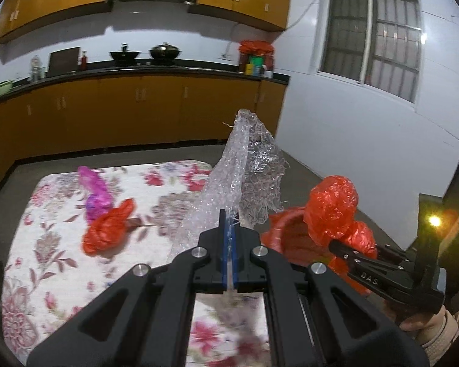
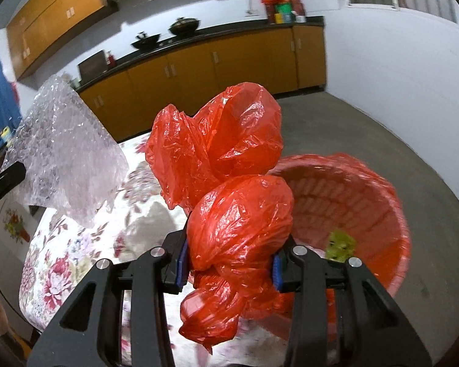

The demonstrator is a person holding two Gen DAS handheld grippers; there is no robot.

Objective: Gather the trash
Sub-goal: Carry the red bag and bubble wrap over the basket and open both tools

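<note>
My left gripper [image 1: 228,229] is shut on a sheet of clear bubble wrap [image 1: 248,171], which stands up above the flowered table; the same bubble wrap [image 2: 61,153] shows at the left of the right wrist view. My right gripper [image 2: 229,260] is shut on a knotted red plastic bag [image 2: 229,183], held just left of a red bin [image 2: 367,189] with a red liner. The right gripper [image 1: 333,241] and its red bag [image 1: 333,208] hang over the bin [image 1: 290,238] in the left wrist view. A second red bag [image 1: 107,229] and a purple bag [image 1: 96,192] lie on the table.
The table wears a flowered cloth [image 1: 46,244]. A green scrap [image 2: 339,244] lies inside the bin. Orange kitchen cabinets [image 1: 137,113] with a dark counter run along the far wall, a window [image 1: 373,36] at the right. Grey floor [image 2: 382,128] surrounds the bin.
</note>
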